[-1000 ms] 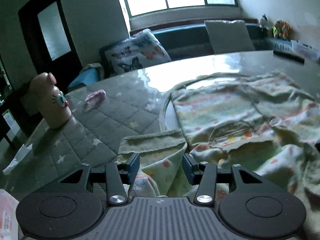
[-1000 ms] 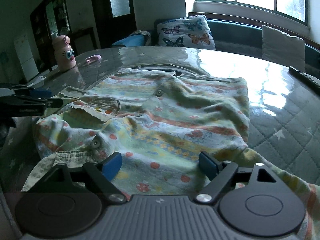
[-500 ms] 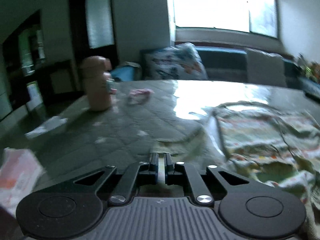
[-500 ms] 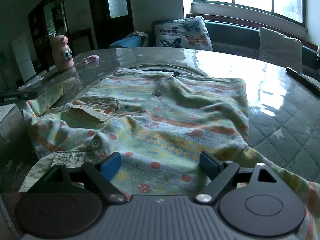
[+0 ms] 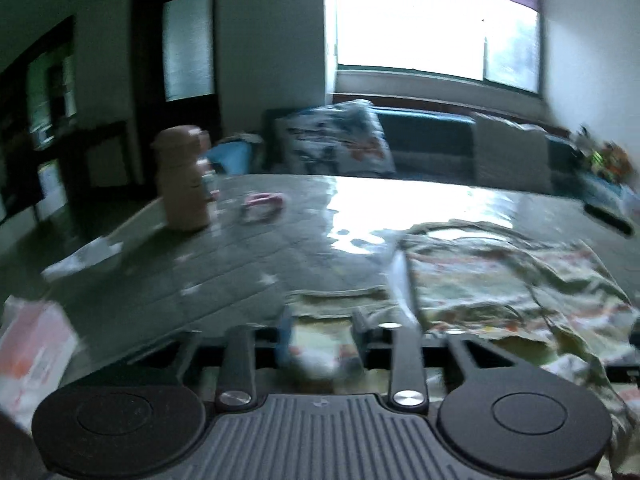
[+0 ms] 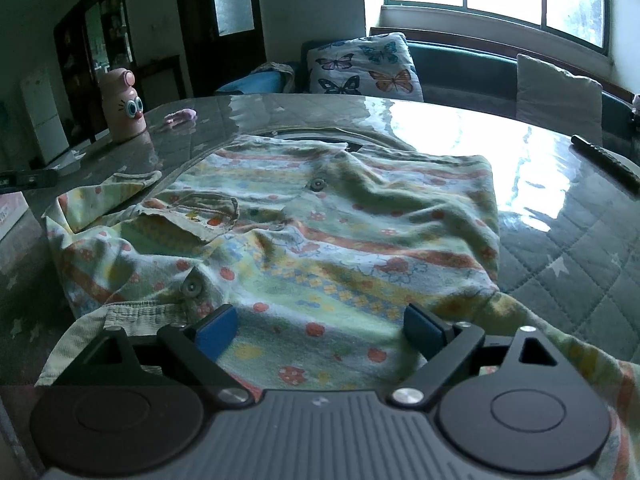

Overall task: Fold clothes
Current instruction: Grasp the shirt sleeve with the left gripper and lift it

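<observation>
A pale green child's shirt (image 6: pixel 340 232) with flower stripes and buttons lies spread on the quilted table cover. Its left sleeve (image 6: pixel 112 192) lies stretched out to the left. My right gripper (image 6: pixel 316 326) is open just above the shirt's near hem, touching nothing. In the blurred left wrist view my left gripper (image 5: pixel 322 330) is open with the sleeve's cuff (image 5: pixel 320 344) between its fingers; the shirt (image 5: pixel 500 280) lies to its right.
A pink cartoon bottle (image 6: pixel 122 106) and a small pink item (image 6: pixel 182 116) stand at the table's far left. A dark remote (image 6: pixel 604 162) lies far right. A pink-white packet (image 5: pixel 32 356) sits near left. Sofa and cushions lie beyond the table (image 6: pixel 580 264).
My left gripper shut on the sleeve, pulled it out to the left, and has now opened again. My right gripper stayed open and barely moved.
</observation>
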